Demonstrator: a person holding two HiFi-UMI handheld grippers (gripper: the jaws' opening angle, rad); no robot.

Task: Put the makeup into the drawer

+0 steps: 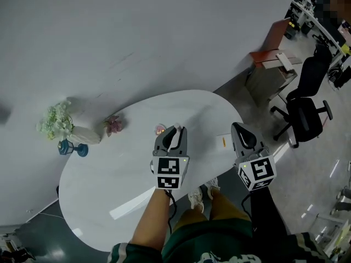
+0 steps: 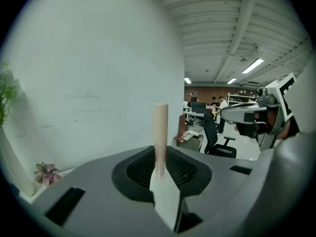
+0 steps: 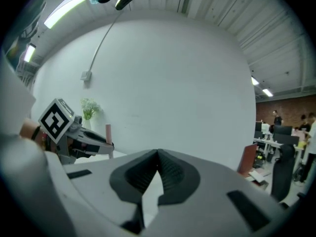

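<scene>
A slim pale pink makeup tube [image 2: 160, 127] stands upright between the jaws of my left gripper [image 2: 160, 168], which is shut on its lower end. In the head view the left gripper [image 1: 176, 130] hangs above the middle of the white oval table [image 1: 126, 174], lifted off its top. My right gripper [image 1: 237, 127] hovers over the table's right edge. In the right gripper view its tips [image 3: 158, 154] meet with nothing between them, and the left gripper [image 3: 74, 137] with the pink tube [image 3: 108, 133] shows at the left.
On the table's far left stand a vase of pale flowers [image 1: 55, 122], a blue object [image 1: 72, 147] and a small pink flower [image 1: 113, 125]. A small pink round item [image 1: 160, 129] and a white card [image 1: 223, 141] lie near the grippers. Office chairs [image 1: 304, 111] and desks stand to the right.
</scene>
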